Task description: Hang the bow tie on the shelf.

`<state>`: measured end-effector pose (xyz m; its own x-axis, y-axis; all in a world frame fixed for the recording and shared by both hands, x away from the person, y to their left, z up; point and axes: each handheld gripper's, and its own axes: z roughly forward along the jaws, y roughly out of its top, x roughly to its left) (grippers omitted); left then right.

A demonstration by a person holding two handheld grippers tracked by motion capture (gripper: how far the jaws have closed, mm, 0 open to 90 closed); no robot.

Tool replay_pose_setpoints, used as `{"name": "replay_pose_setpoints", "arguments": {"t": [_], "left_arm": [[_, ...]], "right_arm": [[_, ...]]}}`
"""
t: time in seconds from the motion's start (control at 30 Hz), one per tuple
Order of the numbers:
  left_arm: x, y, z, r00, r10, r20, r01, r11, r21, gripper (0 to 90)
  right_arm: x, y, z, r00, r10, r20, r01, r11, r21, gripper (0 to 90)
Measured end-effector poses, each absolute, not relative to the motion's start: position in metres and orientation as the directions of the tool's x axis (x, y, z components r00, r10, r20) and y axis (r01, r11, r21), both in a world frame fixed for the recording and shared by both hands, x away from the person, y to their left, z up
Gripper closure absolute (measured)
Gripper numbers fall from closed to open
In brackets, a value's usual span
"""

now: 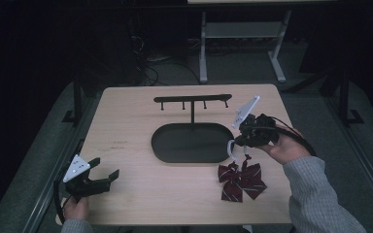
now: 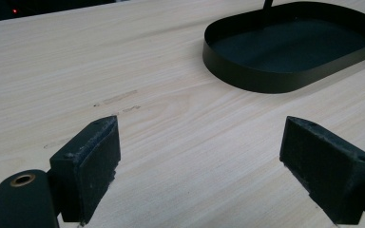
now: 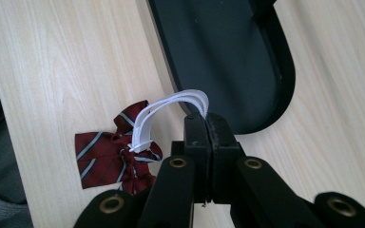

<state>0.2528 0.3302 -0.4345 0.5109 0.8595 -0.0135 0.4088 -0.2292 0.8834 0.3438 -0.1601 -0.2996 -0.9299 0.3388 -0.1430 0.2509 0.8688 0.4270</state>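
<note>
A dark red striped bow tie [image 1: 241, 179] lies on the wooden table near its right front, and its white elastic strap [image 1: 231, 148] loops up from it. My right gripper [image 1: 243, 141] is shut on that white strap [image 3: 171, 107], just right of the black oval tray [image 1: 192, 142]. In the right gripper view the bow tie [image 3: 111, 154] rests on the wood left of the jaws, beside the tray's [image 3: 228, 52] end. My left gripper [image 1: 106, 175] rests at the table's front left, open, with bare wood between its pads [image 2: 92, 161].
A black hook rail [image 1: 193, 99] on a thin post rises from the tray's far side. The tray [image 2: 285, 47] lies ahead and right of the left gripper. Beyond the table stand a white desk frame [image 1: 243, 34] and cables on the floor.
</note>
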Motion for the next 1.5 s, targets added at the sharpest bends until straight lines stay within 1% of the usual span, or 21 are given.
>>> {"name": "replay_pose_setpoints", "arguments": {"t": [0.9, 1.5], "left_arm": [[0.252, 0.331, -0.434, 0.510, 0.860, -0.014, 0.406, -0.226, 0.886, 13.1], [0.252, 0.331, -0.434, 0.507, 0.862, -0.017, 0.406, -0.221, 0.887, 13.1]], "right_arm": [[0.355, -0.141, -0.273, -0.936, 0.311, -0.162, 0.214, 0.872, 0.440, 88.3], [0.364, -0.133, -0.262, -0.939, 0.306, -0.155, 0.212, 0.873, 0.440, 88.3]]}}
